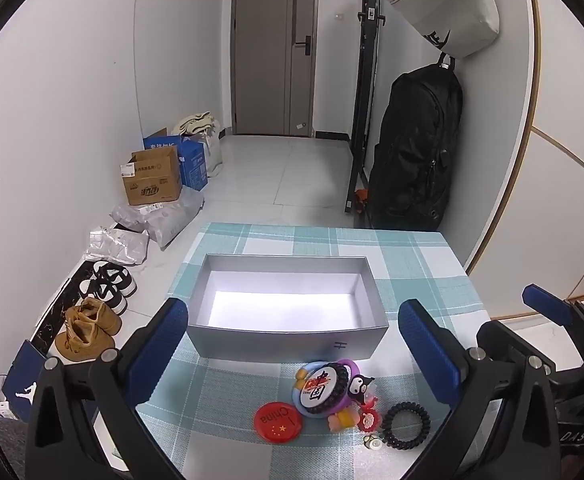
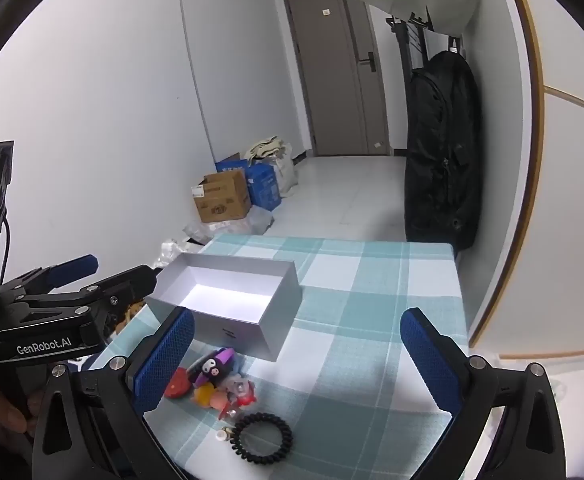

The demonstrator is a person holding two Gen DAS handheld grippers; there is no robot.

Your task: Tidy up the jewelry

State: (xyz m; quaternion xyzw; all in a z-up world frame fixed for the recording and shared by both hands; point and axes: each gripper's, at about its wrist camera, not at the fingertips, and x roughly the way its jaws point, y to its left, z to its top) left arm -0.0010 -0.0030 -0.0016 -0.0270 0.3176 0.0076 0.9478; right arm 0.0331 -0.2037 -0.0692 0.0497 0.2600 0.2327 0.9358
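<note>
Both grippers, left gripper [image 1: 292, 344] and right gripper [image 2: 296, 352], gape empty; lower-centre, the coil hair tie [image 1: 406, 425] looks light and springy, best pinched across its ring.

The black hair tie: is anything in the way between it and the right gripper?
Nothing visible. The black hair tie lies alone on the checked cloth, just ahead of the open right gripper. The pile of trinkets sits beside it, toward the gray box.

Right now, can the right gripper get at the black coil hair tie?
Probably yes. The right gripper is open and empty, and the black coil hair tie lies apart from the pile, nothing covering it.
</note>
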